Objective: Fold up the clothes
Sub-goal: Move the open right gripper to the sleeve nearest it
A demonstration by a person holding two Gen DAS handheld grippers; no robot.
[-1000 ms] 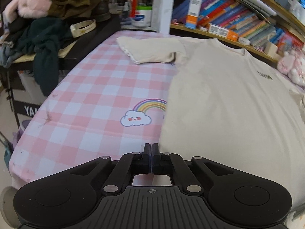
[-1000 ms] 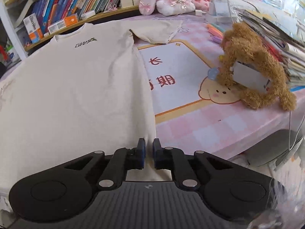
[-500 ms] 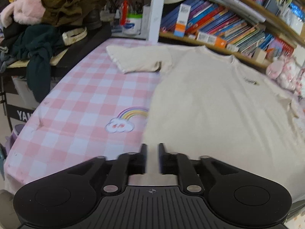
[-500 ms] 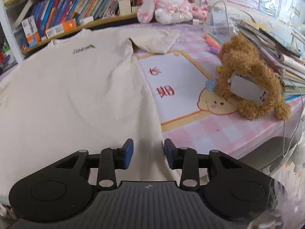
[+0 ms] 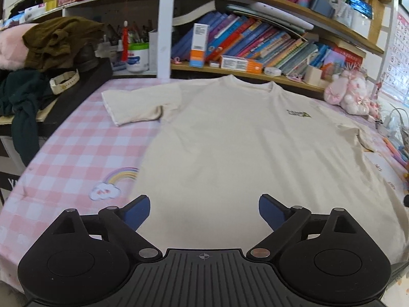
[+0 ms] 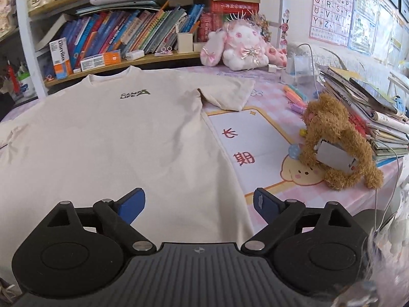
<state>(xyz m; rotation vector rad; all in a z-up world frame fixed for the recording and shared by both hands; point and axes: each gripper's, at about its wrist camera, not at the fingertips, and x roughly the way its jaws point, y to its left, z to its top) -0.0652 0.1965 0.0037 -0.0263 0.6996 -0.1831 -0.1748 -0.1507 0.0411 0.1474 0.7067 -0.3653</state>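
A cream T-shirt (image 5: 230,148) lies flat, front up, on the pink checked table cover (image 5: 71,153), collar toward the bookshelf, both sleeves spread out. A small dark logo (image 6: 135,93) marks its chest. My left gripper (image 5: 204,211) hangs open above the shirt's lower left part, nothing between its blue pads. My right gripper (image 6: 199,204) is open too, over the shirt's (image 6: 107,138) lower right edge, holding nothing.
A heap of dark and pink clothes (image 5: 38,58) sits at the left. A brown plush toy (image 6: 337,143) and stacked books (image 6: 368,107) crowd the right side. A pink plush rabbit (image 6: 237,48) and bookshelves (image 5: 255,43) stand behind the shirt.
Both grippers went from shut at the shirt's hem to wide open, letting go of the cloth, and they rose and tilted up so that more of the shelves shows.
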